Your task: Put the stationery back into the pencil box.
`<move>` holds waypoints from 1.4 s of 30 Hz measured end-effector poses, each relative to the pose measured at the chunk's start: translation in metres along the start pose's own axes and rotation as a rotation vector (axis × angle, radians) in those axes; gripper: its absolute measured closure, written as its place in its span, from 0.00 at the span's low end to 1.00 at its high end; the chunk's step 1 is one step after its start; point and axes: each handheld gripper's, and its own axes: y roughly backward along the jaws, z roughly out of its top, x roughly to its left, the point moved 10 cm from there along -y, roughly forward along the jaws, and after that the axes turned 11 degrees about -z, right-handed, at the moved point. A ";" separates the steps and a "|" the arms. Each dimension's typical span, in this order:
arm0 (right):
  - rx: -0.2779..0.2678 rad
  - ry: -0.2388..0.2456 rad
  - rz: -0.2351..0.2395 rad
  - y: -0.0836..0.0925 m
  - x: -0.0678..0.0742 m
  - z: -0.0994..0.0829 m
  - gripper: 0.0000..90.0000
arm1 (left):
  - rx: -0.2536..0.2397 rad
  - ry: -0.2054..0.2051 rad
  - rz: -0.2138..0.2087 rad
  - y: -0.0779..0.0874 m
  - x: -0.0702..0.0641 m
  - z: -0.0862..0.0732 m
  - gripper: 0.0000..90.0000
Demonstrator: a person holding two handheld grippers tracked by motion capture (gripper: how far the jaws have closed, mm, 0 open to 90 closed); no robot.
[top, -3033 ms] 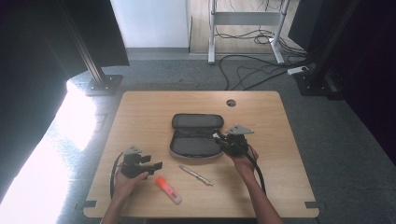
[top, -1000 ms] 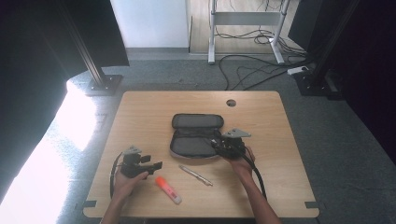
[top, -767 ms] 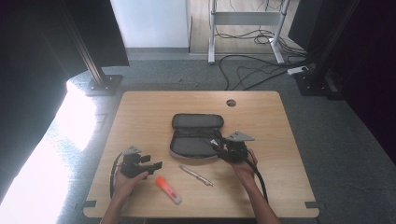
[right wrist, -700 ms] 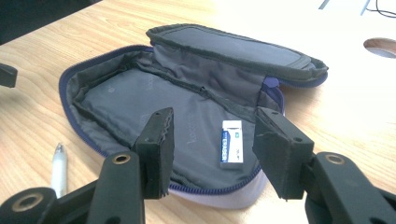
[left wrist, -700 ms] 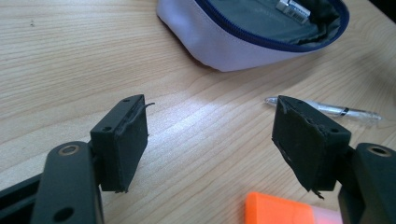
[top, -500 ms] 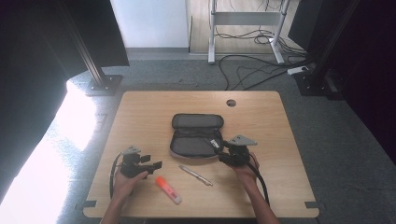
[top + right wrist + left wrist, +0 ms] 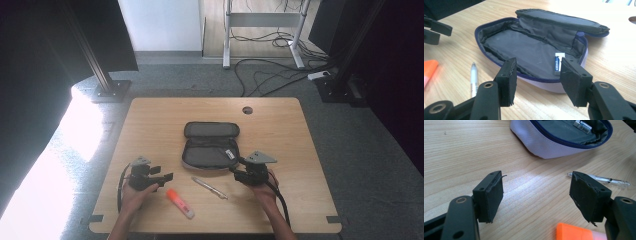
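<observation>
The open pencil case (image 7: 210, 150) is lying mid-desk (image 7: 150, 120) with an eraser (image 7: 558, 63) inside. The right gripper (image 7: 536, 80) is hovering at its near edge, fingers (image 7: 507, 80) wide and empty. The left gripper (image 7: 536, 195) is gaping wide near the orange highlighter (image 7: 180, 202) and pen (image 7: 210, 187)

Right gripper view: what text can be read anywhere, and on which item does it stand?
"ERASER", as best it reads, in small white letters on the blue sleeve of the eraser lying inside the open pencil case.
Smaller print on that sleeve: too blurred to read.
Pen, orange marker: no legible text.
</observation>
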 end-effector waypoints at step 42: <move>0.037 0.059 0.129 0.005 0.056 -0.029 0.57 | -0.007 -0.003 -0.014 0.002 0.001 0.000 0.31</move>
